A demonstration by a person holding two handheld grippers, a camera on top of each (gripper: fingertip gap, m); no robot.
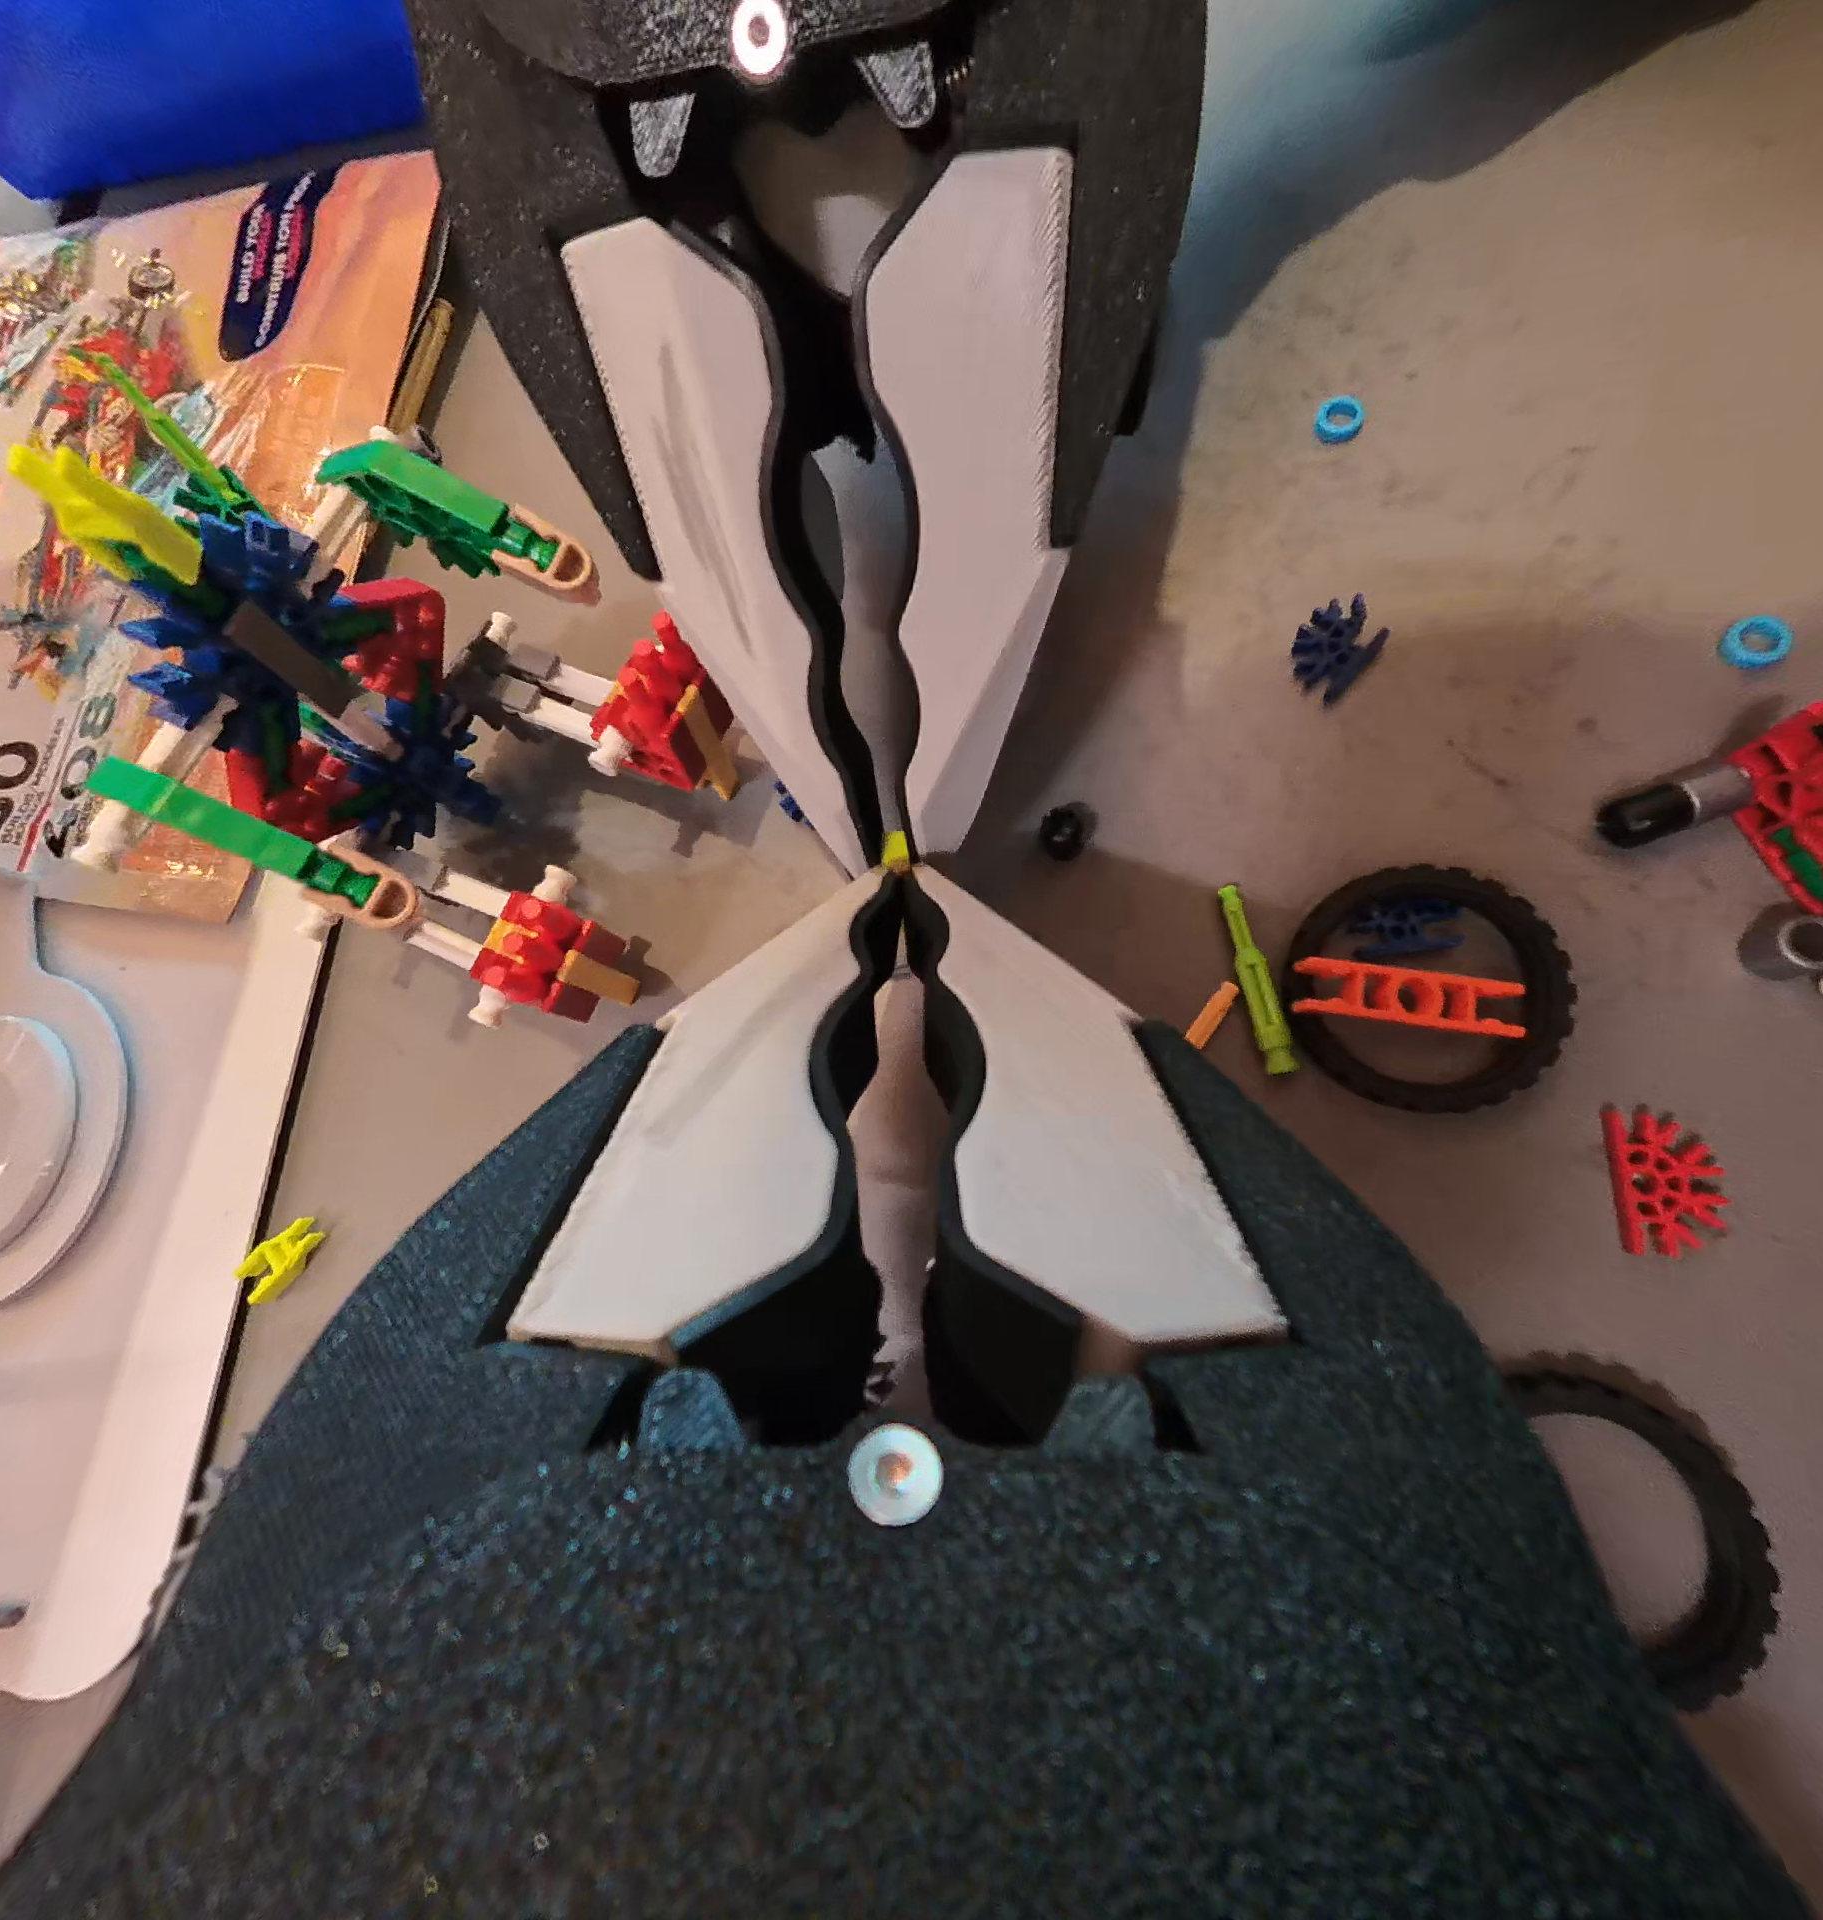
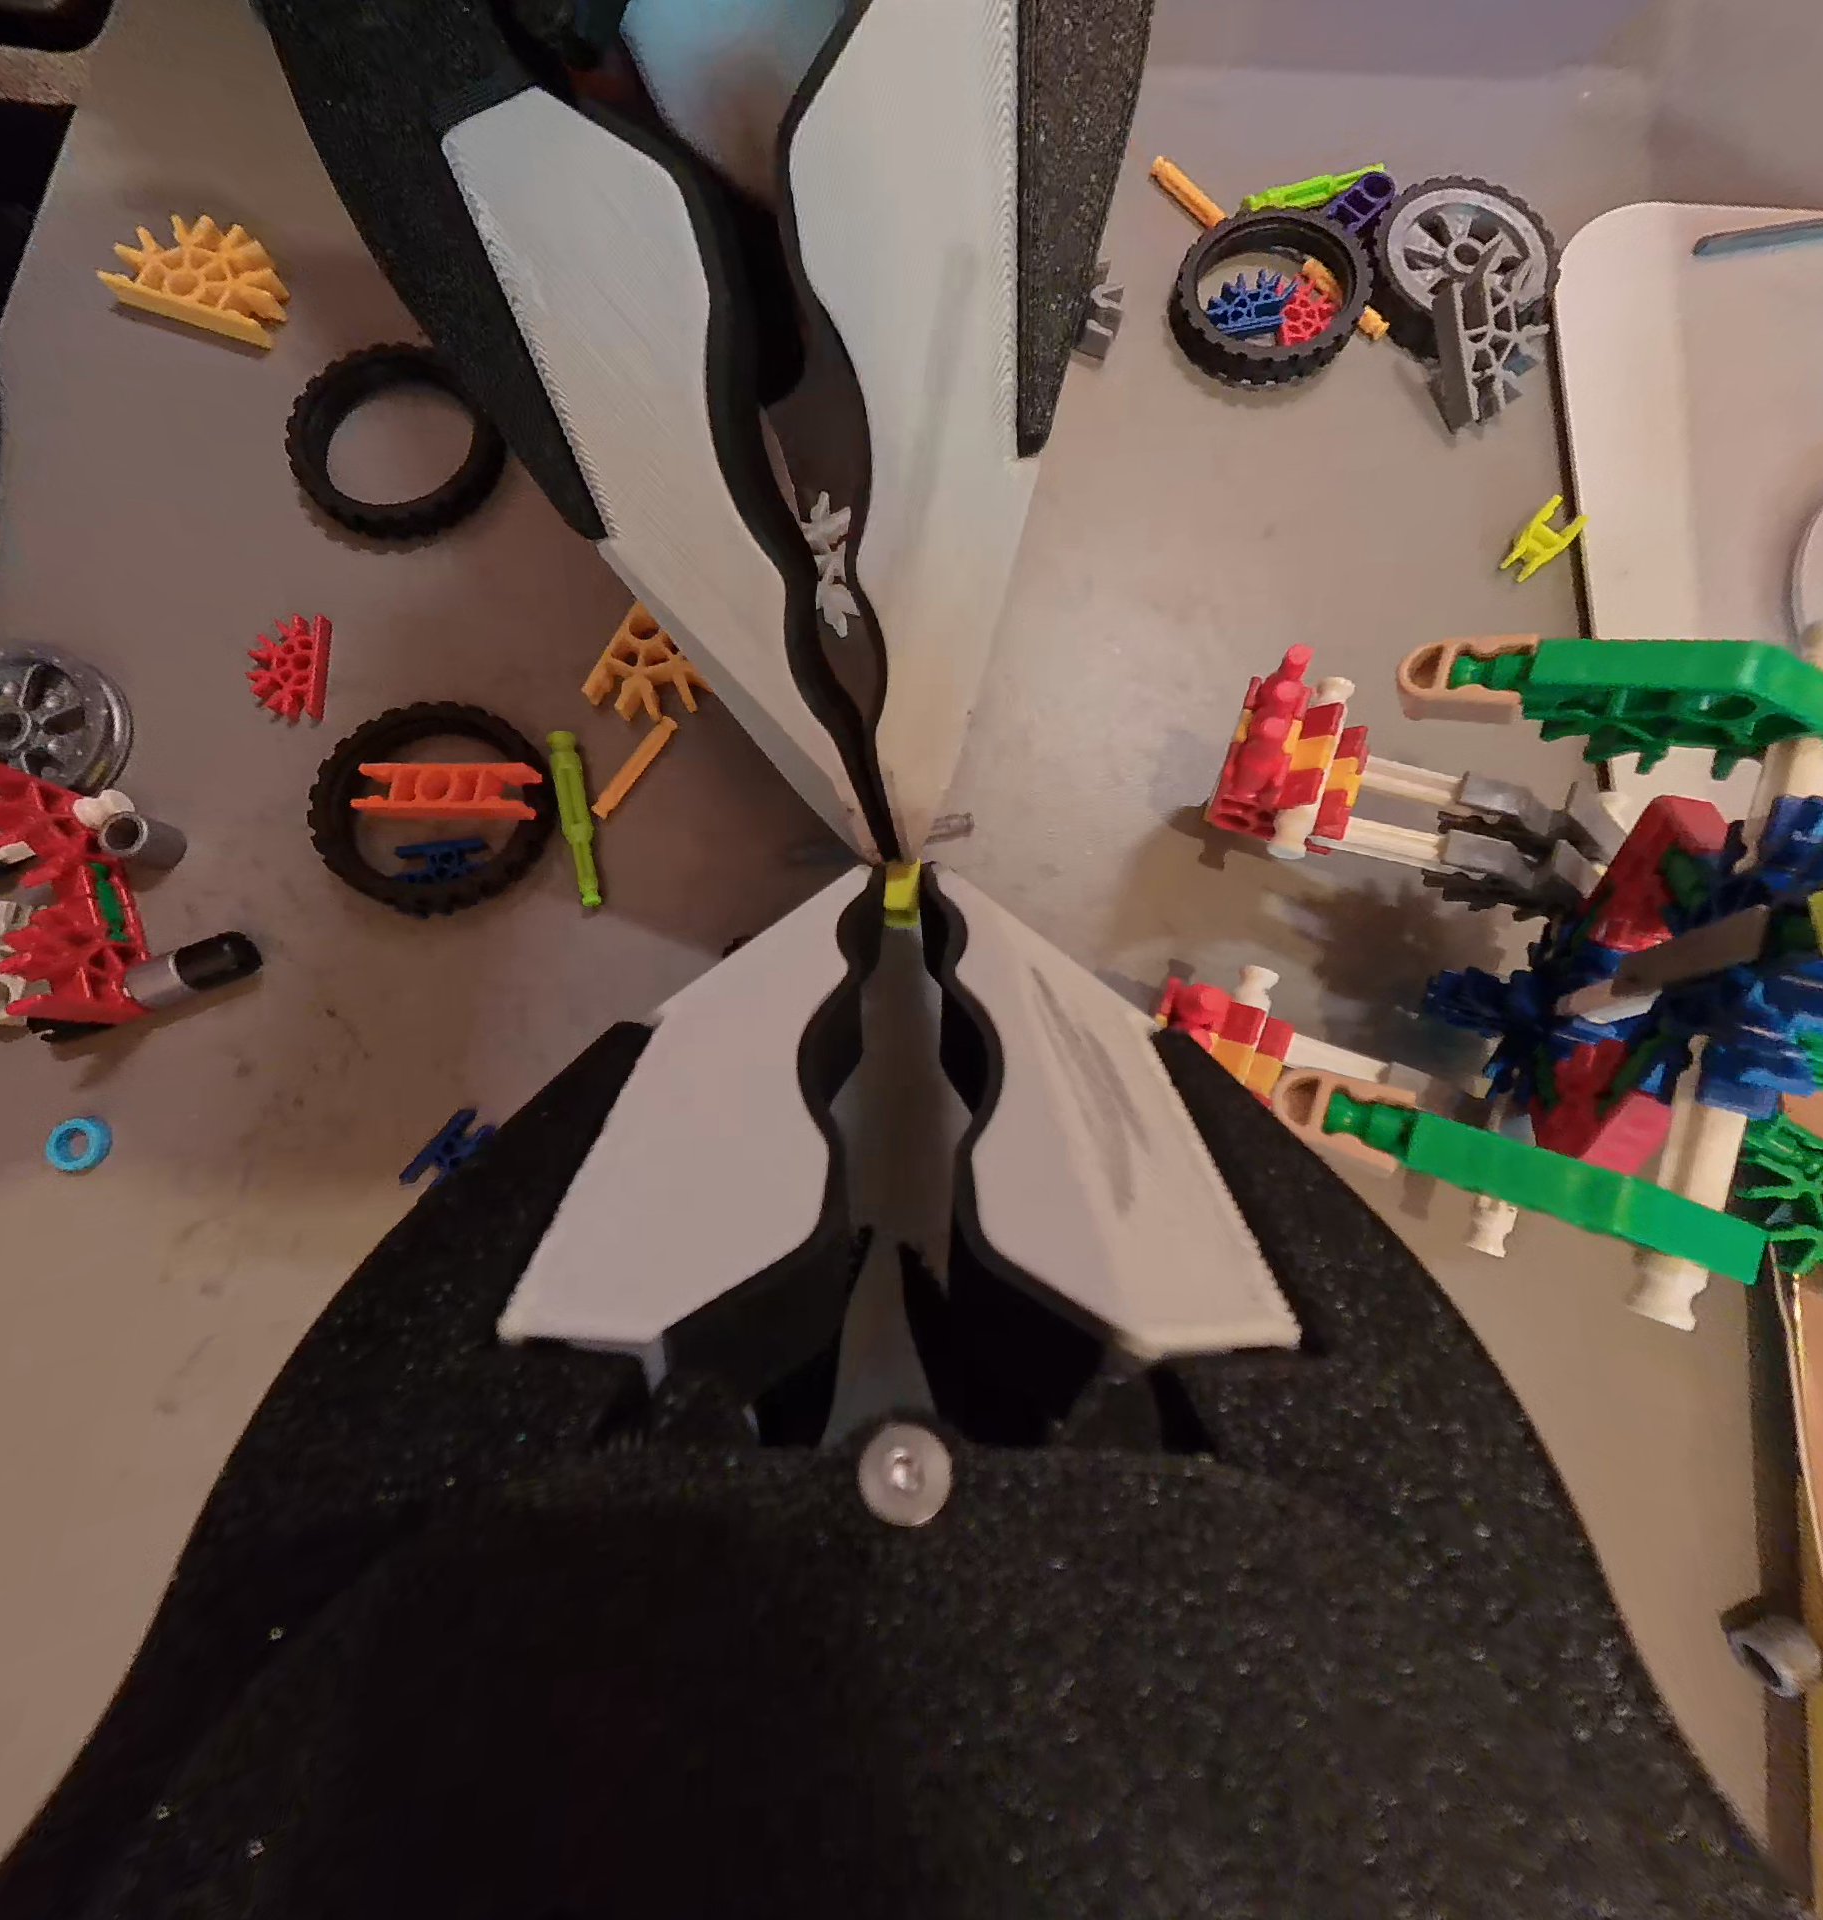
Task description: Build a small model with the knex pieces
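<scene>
The two grippers meet tip to tip, filling the middle. In the left wrist view the built model and printed box crowd the left. To the right lies bare table, dotted with a black tyre, a red connector and blue rings; passage stays open between them.

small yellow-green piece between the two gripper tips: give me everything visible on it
The yellow-green piece is a small, blocky bit of matte plastic, mostly hidden. It sits where the tips of the left gripper and the right gripper meet nose to nose, above the grey tabletop. In the right wrist view it shows as a short upright stub pinched between that gripper's shut fingers; in the left wrist view only a small end peeks out at the other gripper's tips. Its full shape cannot be told.
</scene>
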